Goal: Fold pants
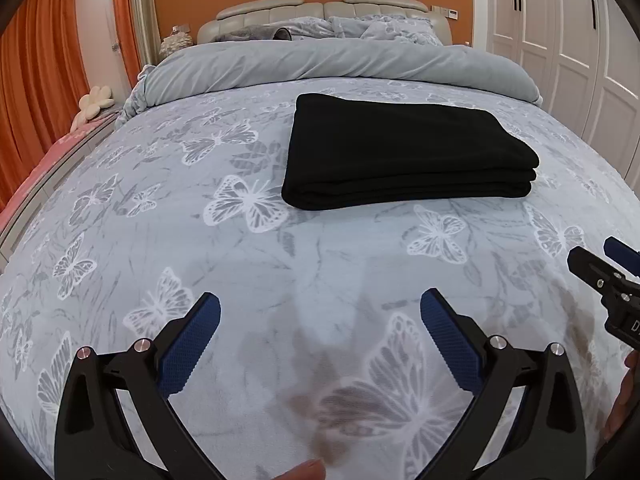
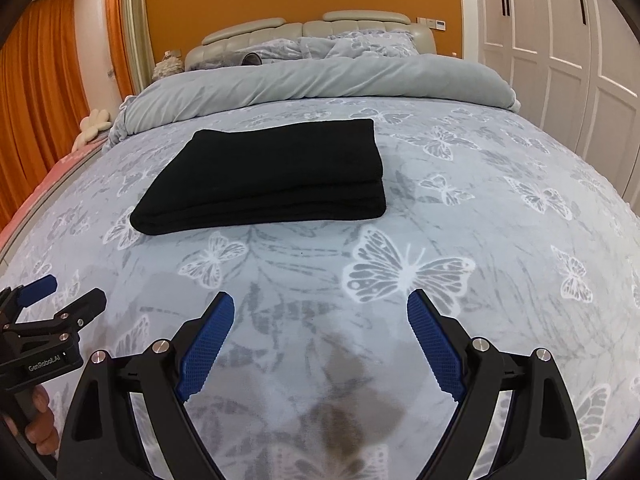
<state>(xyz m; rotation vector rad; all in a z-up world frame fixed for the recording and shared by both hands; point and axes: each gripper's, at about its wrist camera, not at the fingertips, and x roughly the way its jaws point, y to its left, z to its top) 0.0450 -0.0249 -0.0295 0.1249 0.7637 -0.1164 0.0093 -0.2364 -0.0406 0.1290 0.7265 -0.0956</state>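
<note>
The black pants (image 1: pixel 404 152) lie folded into a flat rectangular stack on the butterfly-print bedspread (image 1: pixel 168 216); they also show in the right wrist view (image 2: pixel 268 176). My left gripper (image 1: pixel 320 312) is open and empty, hovering over the bedspread well in front of the pants. My right gripper (image 2: pixel 320 312) is open and empty too, in front of and to the right of the pants. The right gripper shows at the right edge of the left wrist view (image 1: pixel 600 260), and the left gripper at the left edge of the right wrist view (image 2: pixel 60 292).
A rolled grey duvet (image 1: pixel 340 60) and pillows (image 1: pixel 380 26) lie behind the pants by the padded headboard (image 1: pixel 280 10). White wardrobe doors (image 1: pixel 568 40) stand on the right, orange curtains (image 1: pixel 36 60) on the left. A dark stain (image 2: pixel 344 420) marks the bedspread near me.
</note>
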